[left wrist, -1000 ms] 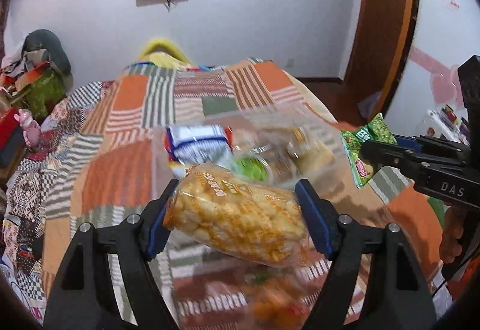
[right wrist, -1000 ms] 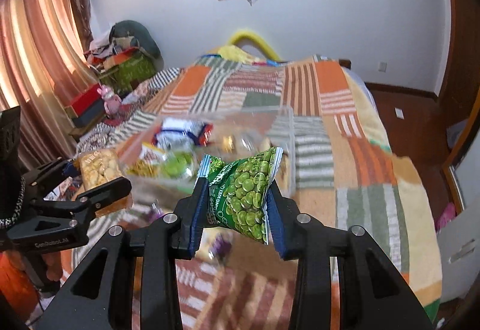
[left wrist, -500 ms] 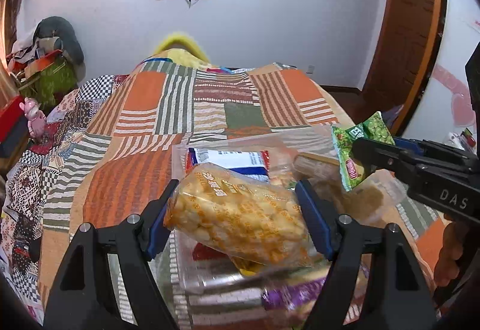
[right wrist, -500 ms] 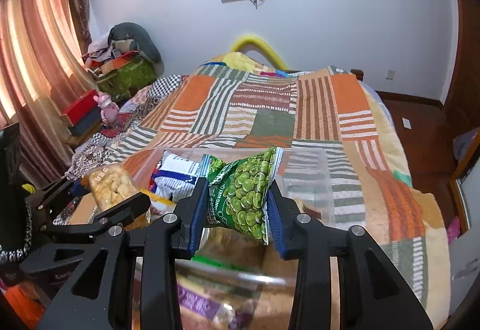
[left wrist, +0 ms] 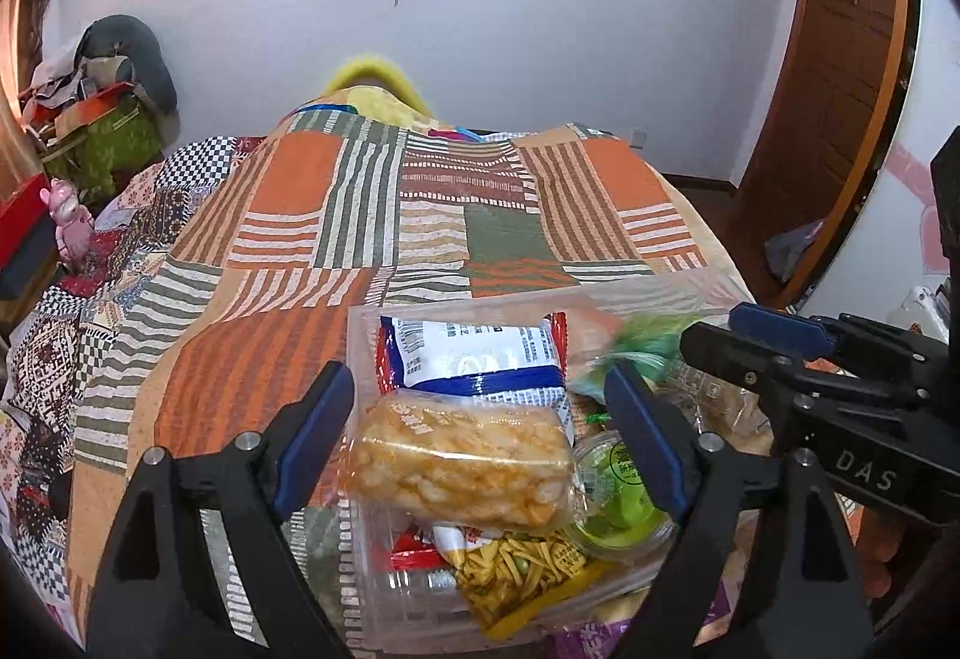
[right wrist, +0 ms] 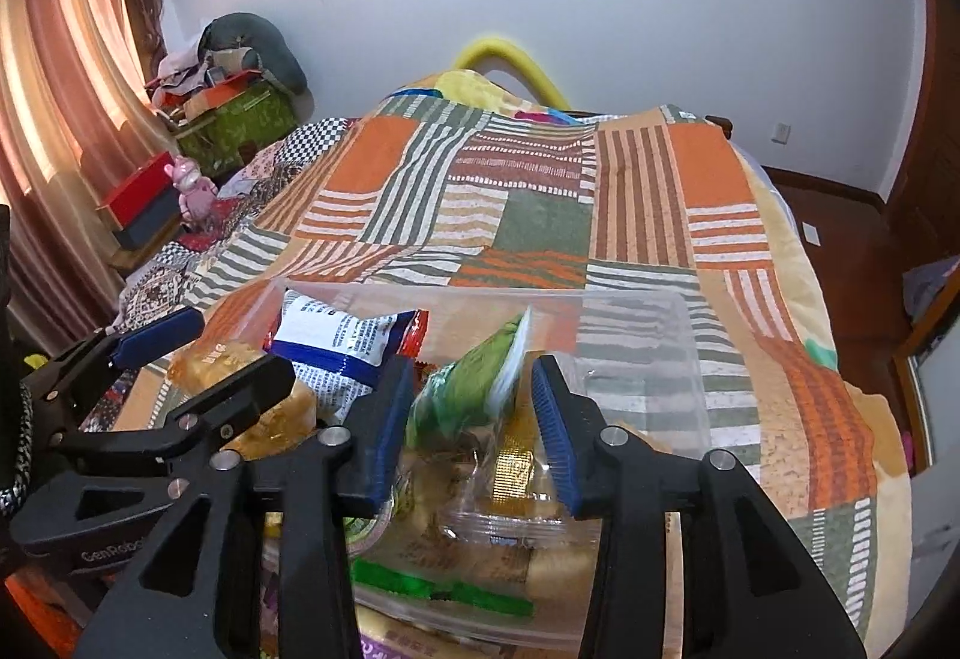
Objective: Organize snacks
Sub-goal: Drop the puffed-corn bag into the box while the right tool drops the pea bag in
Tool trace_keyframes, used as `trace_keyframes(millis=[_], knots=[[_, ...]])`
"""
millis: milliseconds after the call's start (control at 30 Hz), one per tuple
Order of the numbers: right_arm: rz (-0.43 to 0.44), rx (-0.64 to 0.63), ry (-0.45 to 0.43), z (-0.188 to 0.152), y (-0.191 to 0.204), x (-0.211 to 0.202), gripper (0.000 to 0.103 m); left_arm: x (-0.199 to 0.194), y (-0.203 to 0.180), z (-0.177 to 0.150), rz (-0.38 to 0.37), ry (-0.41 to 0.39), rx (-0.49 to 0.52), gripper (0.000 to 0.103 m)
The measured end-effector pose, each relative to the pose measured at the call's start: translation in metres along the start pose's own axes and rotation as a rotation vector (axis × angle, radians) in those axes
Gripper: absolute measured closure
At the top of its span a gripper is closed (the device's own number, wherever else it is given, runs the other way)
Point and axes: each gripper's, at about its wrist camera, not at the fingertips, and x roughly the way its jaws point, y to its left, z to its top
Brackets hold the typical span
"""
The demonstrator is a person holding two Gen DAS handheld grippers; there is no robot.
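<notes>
Snacks over a clear plastic bin (left wrist: 366,323) on the bed (left wrist: 372,215) — both grippers letting go.

Left gripper (left wrist: 480,419) has just been opening: its jaws stand wide, and the orange puffed-snack bag (left wrist: 462,458) lies between them with a gap at either blue pad, resting on the packets already in the bin. Behind that bag lies a blue-and-white packet (left wrist: 480,353); a green-lidded cup (left wrist: 618,503) sits just beside the bag's right end, and a yellow packet of sticks (left wrist: 516,569) lies under it. Right gripper (right wrist: 474,419) has also just been opening: the green pea bag (right wrist: 474,389) is blurred between its jaws, seemingly clear of the pads and tilted over the bin, though the smear leaves contact uncertain.
</notes>
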Motion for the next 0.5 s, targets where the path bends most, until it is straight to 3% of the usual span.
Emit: trace_keyframes(millis=[133,500], knots=[[-0.020,-0.030,-0.023,-0.002,0.004,-0.012,0.051,-0.013,0.002,-0.001,0.001,-0.007,0.003,0.014],[0.014,-0.089,-0.029,-0.027,0.006,-0.054,0.049,-0.057,0.012,-0.017,0.007,0.000,0.019,0.009]])
